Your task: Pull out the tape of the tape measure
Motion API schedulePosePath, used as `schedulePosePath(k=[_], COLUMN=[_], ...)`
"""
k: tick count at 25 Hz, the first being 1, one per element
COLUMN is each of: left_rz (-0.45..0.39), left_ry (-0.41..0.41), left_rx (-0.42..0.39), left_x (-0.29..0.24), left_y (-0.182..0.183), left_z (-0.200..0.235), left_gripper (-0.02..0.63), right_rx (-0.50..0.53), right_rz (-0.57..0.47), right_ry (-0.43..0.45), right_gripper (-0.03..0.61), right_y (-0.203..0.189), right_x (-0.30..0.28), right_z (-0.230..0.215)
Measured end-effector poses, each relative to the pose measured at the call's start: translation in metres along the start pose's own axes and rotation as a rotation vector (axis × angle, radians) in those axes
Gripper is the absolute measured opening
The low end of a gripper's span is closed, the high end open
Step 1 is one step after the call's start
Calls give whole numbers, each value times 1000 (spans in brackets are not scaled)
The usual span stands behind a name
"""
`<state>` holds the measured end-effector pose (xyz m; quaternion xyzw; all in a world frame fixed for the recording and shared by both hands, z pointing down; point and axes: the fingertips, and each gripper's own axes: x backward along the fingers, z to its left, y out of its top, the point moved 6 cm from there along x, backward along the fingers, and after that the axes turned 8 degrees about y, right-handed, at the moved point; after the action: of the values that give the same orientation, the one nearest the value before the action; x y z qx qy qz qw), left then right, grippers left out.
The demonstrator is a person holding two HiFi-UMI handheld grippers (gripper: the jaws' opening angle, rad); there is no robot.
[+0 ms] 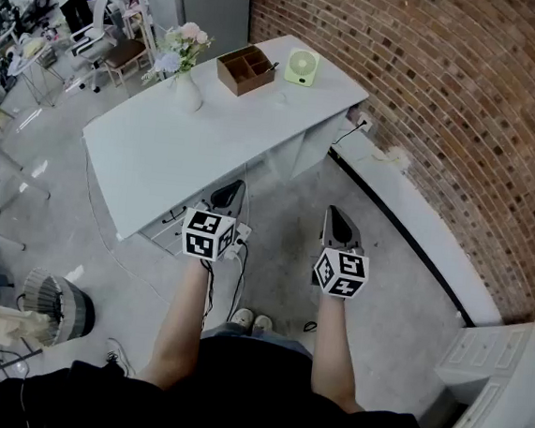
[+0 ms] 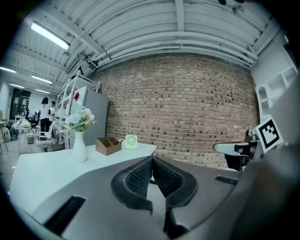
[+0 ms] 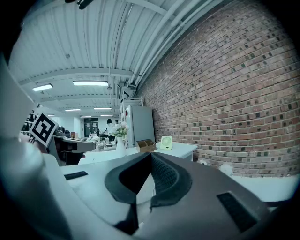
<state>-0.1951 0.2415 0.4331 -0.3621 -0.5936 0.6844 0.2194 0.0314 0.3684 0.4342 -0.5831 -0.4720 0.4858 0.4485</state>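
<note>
Head view: mounted high, facing steeply down over the person's forearms, with the left gripper (image 1: 233, 186) and right gripper (image 1: 335, 213) close below and the white table (image 1: 151, 150) and brick wall (image 1: 448, 103) farther off. Left gripper view: set low, close behind its own jaws, facing level across the table toward the wall, with the right gripper at its right edge. Right gripper view: likewise low, facing along the wall; all three views share the table's vase (image 1: 187, 92), wooden box (image 1: 246, 70) and green fan (image 1: 300, 68).
</note>
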Motion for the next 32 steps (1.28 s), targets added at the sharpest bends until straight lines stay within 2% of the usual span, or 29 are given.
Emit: schedulePosePath(k=[16, 32], left_rz=[21, 21], left_ry=[-16, -64], left_rx=[10, -5], left_x=[-2, -32], left_y=[-8, -11], left_z=[9, 33], left_gripper=[23, 23], right_rx=[-13, -16], right_rz=[4, -39], right_ry=[-14, -95], right_gripper=[3, 3], right_y=[-3, -1], right_x=[-5, -21], right_z=[6, 7])
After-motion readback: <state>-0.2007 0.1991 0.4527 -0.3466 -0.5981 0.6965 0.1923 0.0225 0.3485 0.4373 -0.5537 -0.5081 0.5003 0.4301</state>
